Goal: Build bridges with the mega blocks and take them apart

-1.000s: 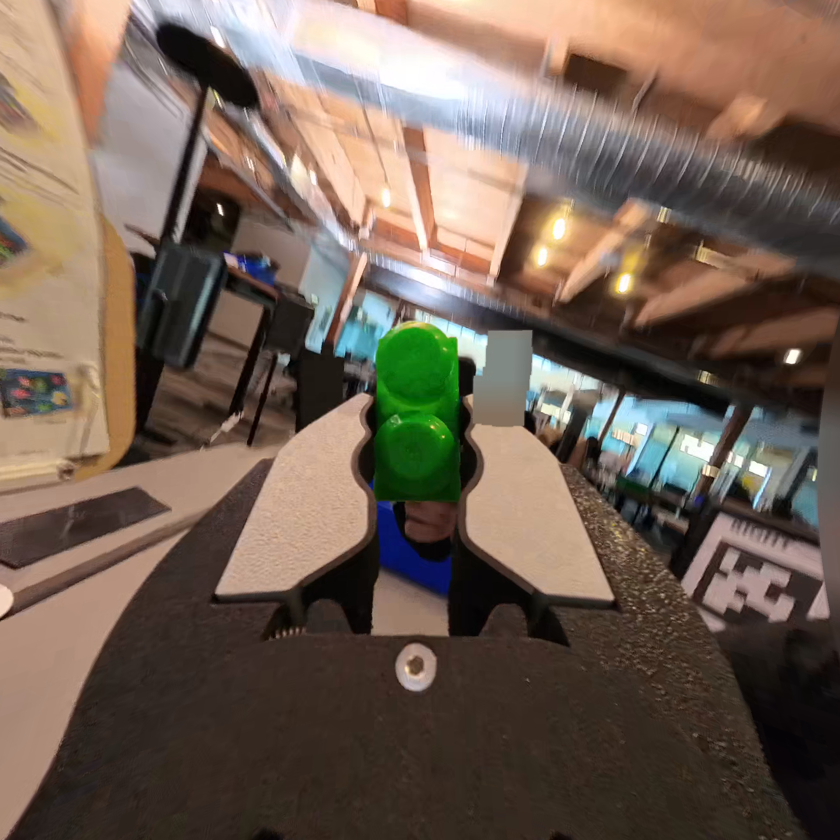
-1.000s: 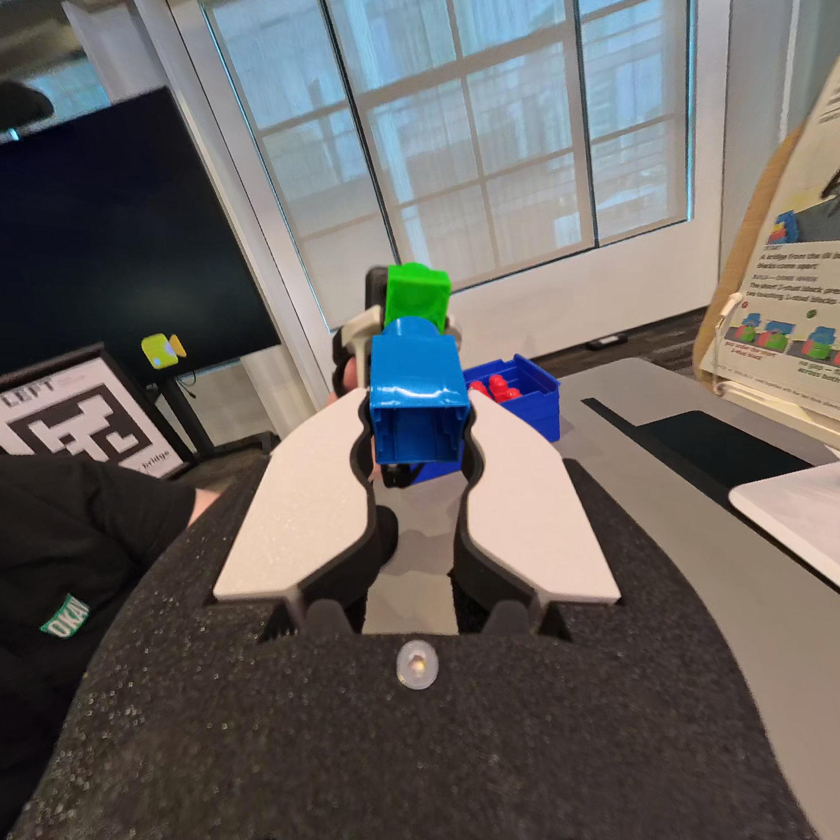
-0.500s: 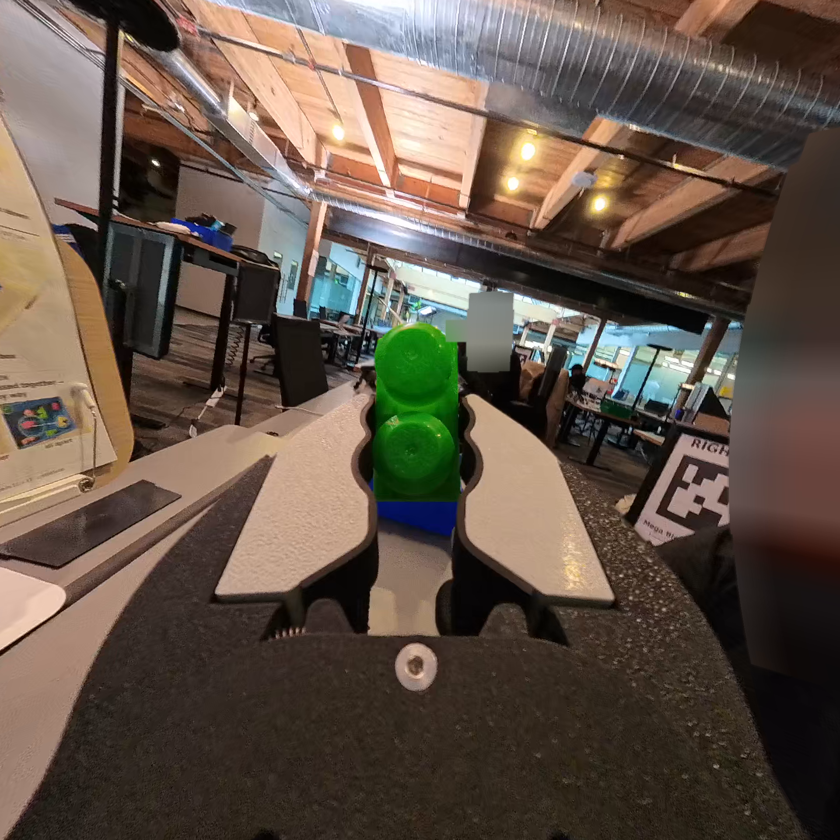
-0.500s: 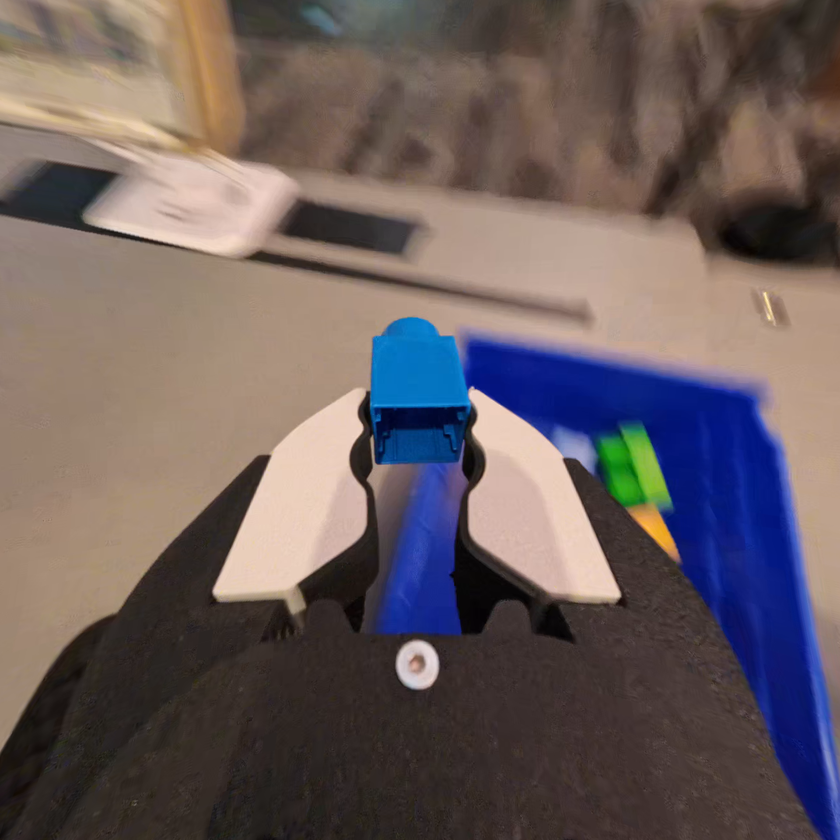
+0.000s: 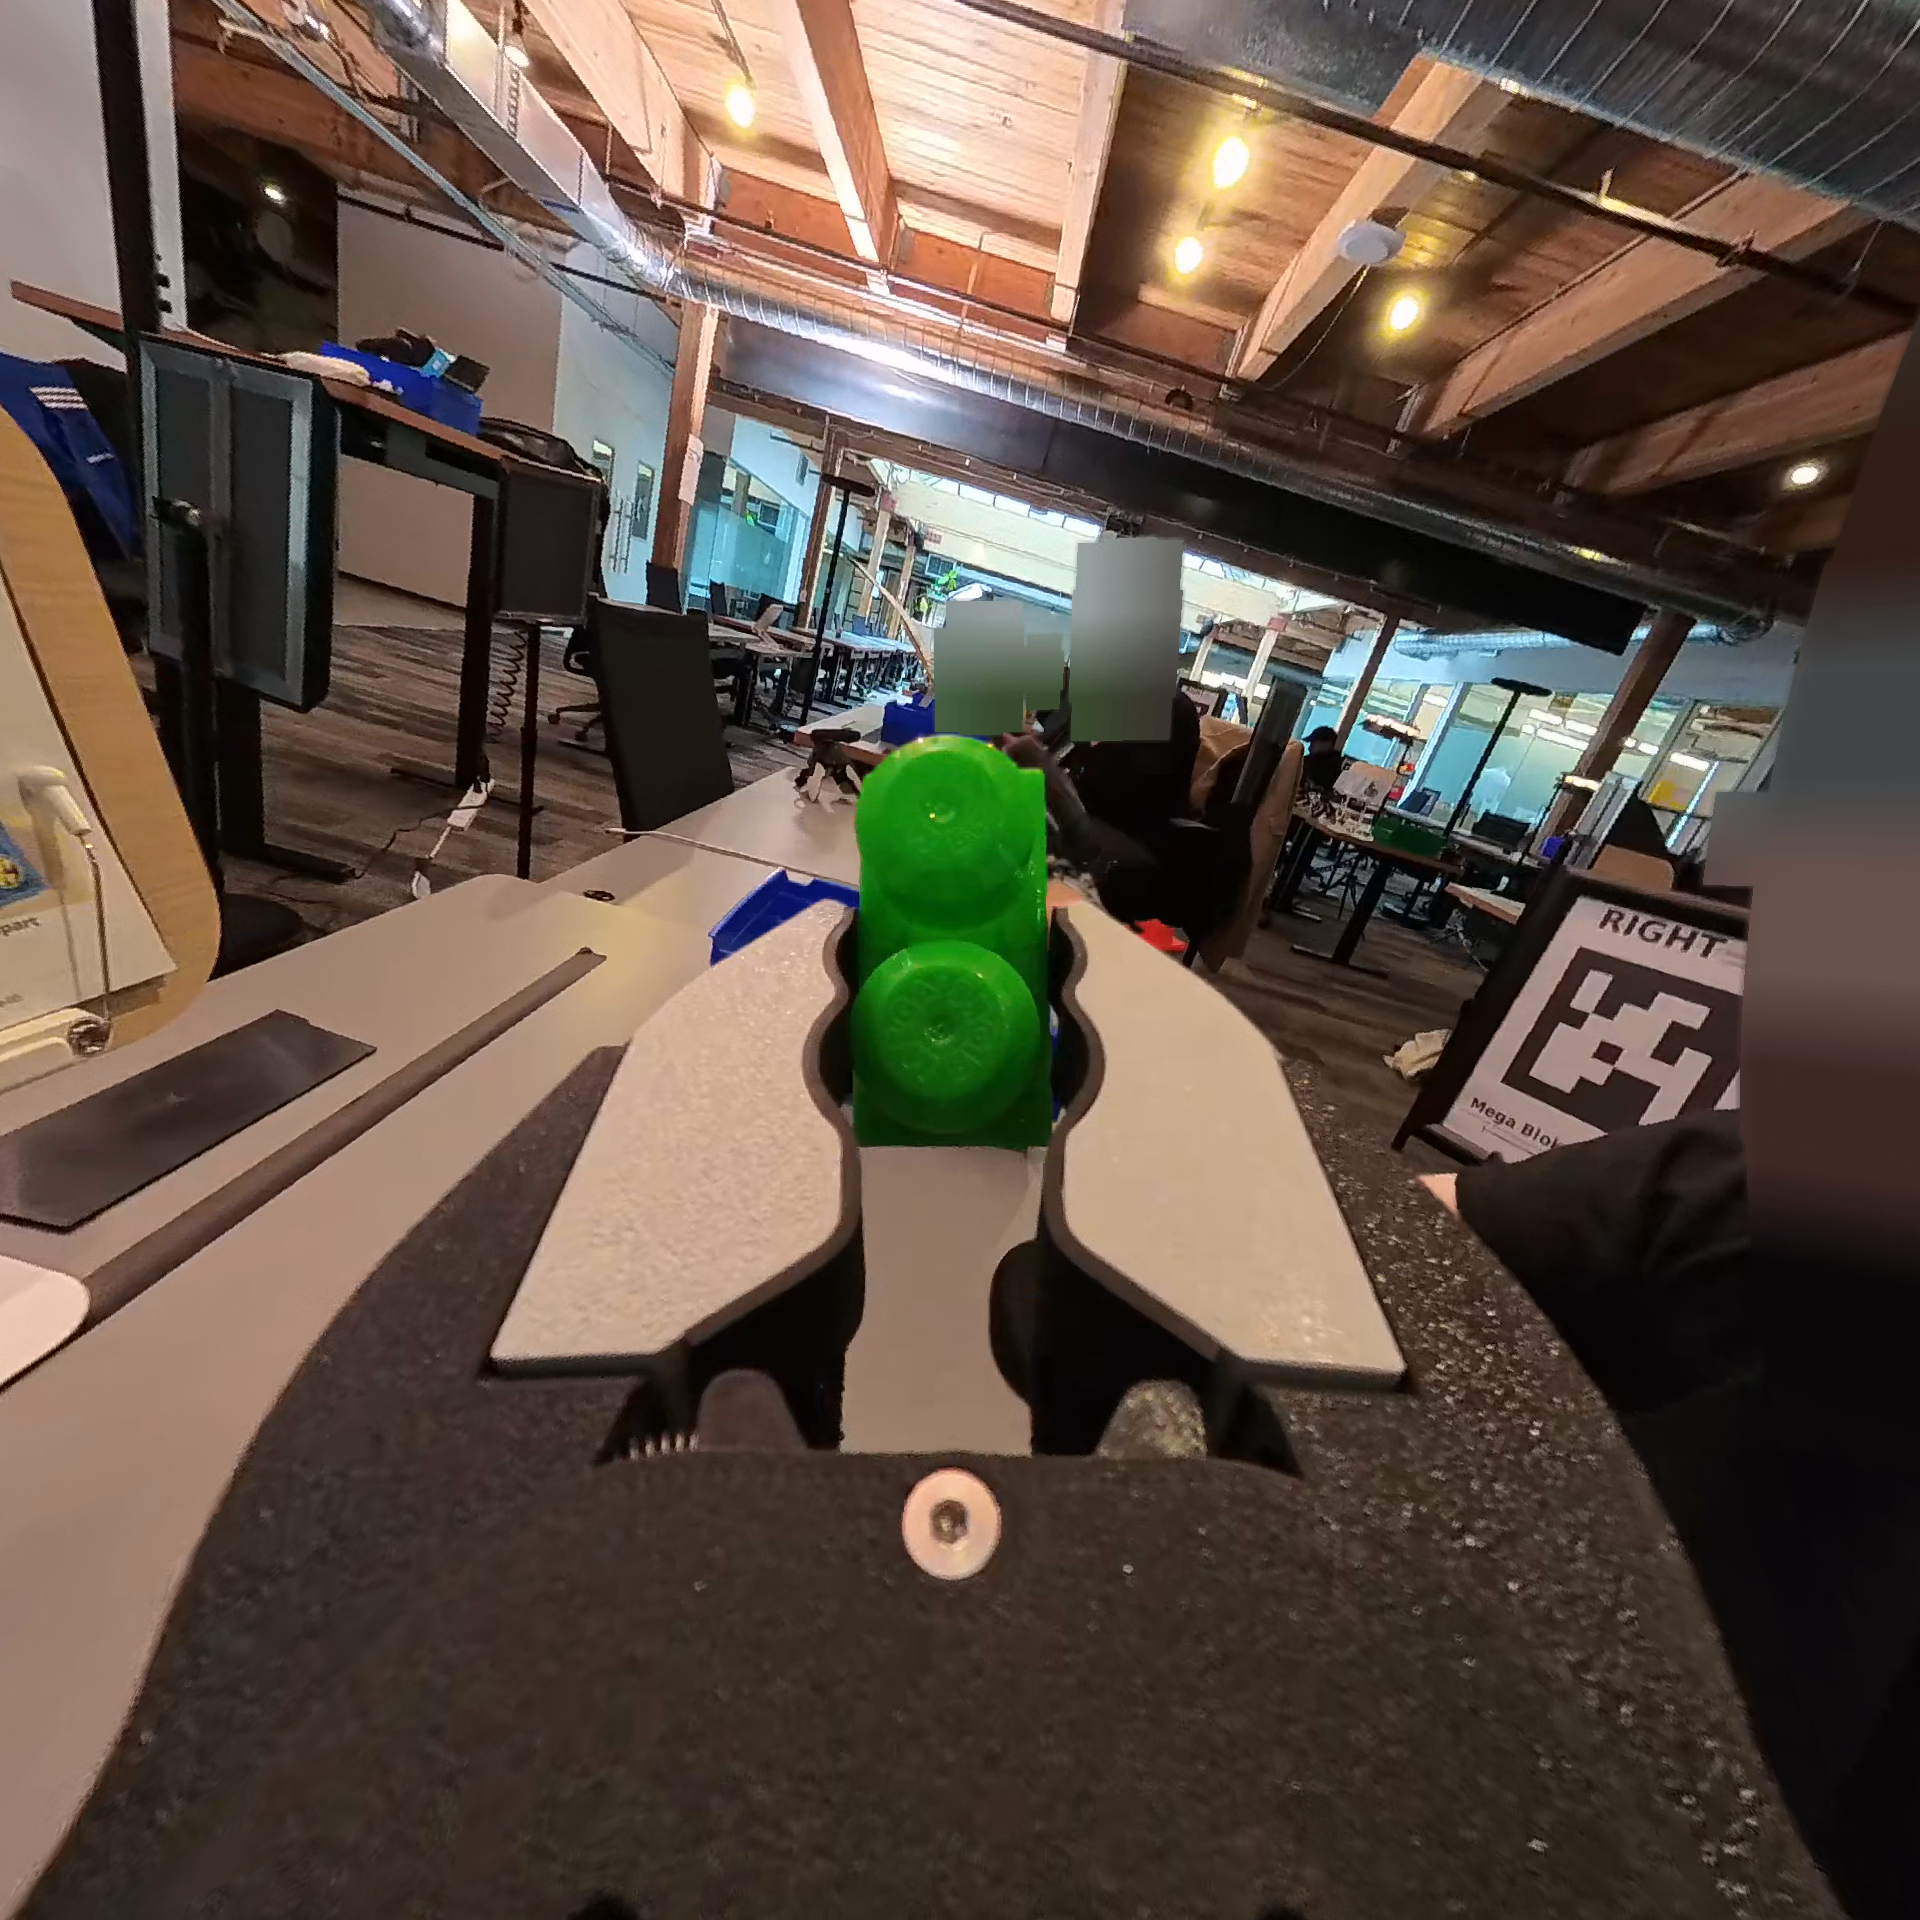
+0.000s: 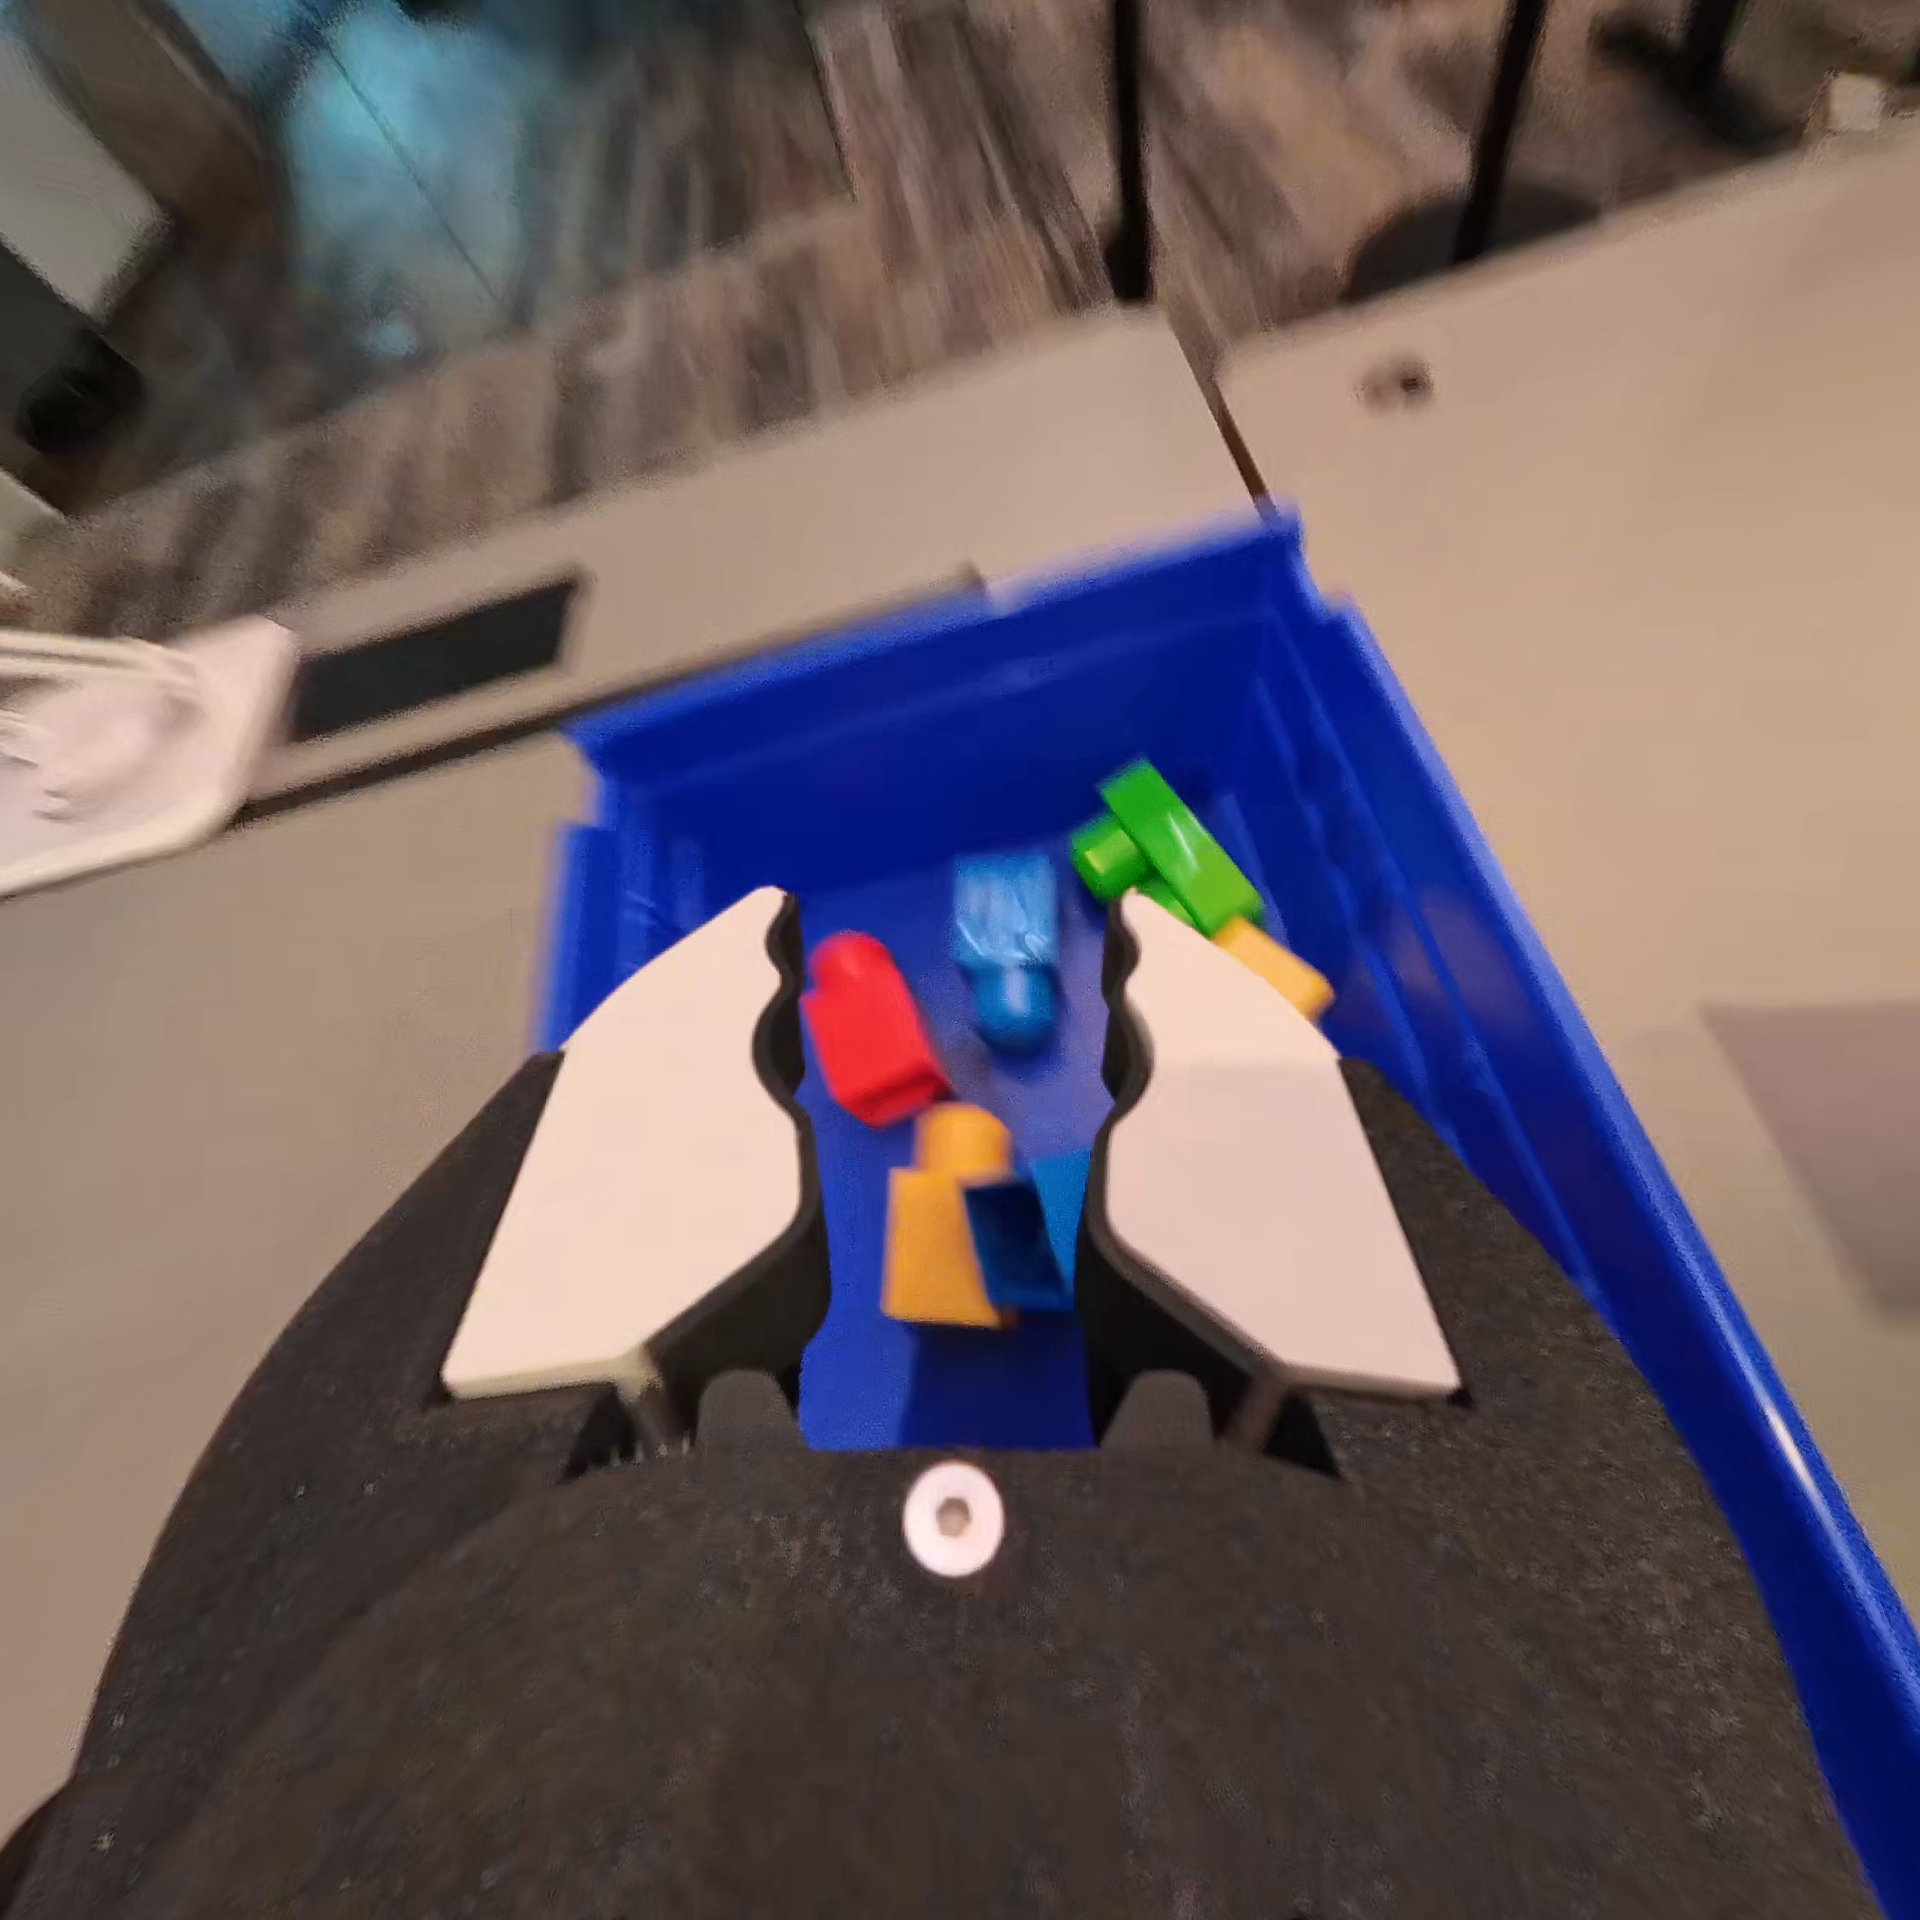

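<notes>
My left gripper (image 5: 948, 1023) is shut on a green two-stud block (image 5: 948, 966), held up above the grey table with its studs facing the camera. My right gripper (image 6: 951, 935) is open and empty, pointing down into a blue bin (image 6: 1434, 935). In the bin lie a red block (image 6: 873, 1023), a light blue block (image 6: 1008, 951), a green block (image 6: 1164, 847), a yellow block (image 6: 940, 1221) and a darker blue block (image 6: 1023, 1236) lying against it. Another yellow block (image 6: 1273, 966) shows partly behind the right finger. The right wrist view is blurred.
The blue bin's corner shows in the left wrist view (image 5: 774, 909) beyond the fingers. A stand-up instruction board (image 5: 73, 862) is at the far left and a marker sign (image 5: 1621, 1029) at the right, beside a person's dark sleeve (image 5: 1621, 1247). A white tray (image 6: 125, 748) lies left of the bin. The gap from one gripper's tips to the other's is roughly 55 centimetres.
My right gripper swung away from the left one and down over the bin, opened and let go of the blue block, which now lies in the bin. My left gripper still holds the green block.
</notes>
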Tool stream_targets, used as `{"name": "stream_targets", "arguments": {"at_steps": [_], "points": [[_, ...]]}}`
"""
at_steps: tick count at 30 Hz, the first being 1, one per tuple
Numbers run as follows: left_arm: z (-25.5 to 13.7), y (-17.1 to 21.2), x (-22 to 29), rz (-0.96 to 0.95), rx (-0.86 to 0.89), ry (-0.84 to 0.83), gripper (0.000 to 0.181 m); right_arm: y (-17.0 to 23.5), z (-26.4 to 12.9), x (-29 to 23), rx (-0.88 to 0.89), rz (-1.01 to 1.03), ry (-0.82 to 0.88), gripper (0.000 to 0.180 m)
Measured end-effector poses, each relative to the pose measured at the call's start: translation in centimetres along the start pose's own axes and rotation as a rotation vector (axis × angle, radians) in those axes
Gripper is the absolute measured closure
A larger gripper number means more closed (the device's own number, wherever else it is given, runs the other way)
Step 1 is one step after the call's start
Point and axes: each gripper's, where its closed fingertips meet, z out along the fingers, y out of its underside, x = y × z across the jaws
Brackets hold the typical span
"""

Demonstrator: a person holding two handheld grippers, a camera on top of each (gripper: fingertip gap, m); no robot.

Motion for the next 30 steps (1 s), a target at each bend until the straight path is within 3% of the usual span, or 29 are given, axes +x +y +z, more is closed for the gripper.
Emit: {"name": "stream_targets", "arguments": {"at_steps": [3,6,9,11,15,22,23,25,30], "points": [[0.1,-0.4,-0.2,-0.037,0.045,0.004,0.147,-6.2,-4.1,-7.9,0.269,-0.109,-0.229,0.122],[0.2,-0.6,-0.3,-0.073,0.084,0.012,0.147,-9.6,-9.5,-20.2,0.482,-0.252,-0.633,0.117],[0.4,-0.4,-0.1,-0.077,0.079,0.020,0.147,-7.9,-14.1,-32.1,0.502,-0.359,-1.069,0.111],[0.5,-0.4,0.1,-0.067,0.077,0.022,0.147,-5.2,-15.3,-38.4,0.436,-0.428,-1.251,0.107],[0.7,-0.3,0.4,-0.045,0.067,0.015,0.147,-0.3,-13.9,-46.1,0.356,-0.559,-1.293,0.099],[1.4,0.3,1.0,-0.017,0.031,0.031,0.147,5.4,-11.4,-50.4,0.097,-0.517,-1.393,0.099],[1.5,0.5,1.0,-0.015,0.023,0.031,0.147,5.8,-11.3,-50.7,0.084,-0.519,-1.402,0.104],[1.8,0.8,1.1,-0.007,0.011,0.033,0.147,6.8,-11.7,-50.9,0.038,-0.542,-1.473,0.142],[1.6,1.5,0.4,0.039,-0.064,-0.024,0.142,6.6,-10.9,-50.2,0.048,-0.578,-1.427,0.143]]}}
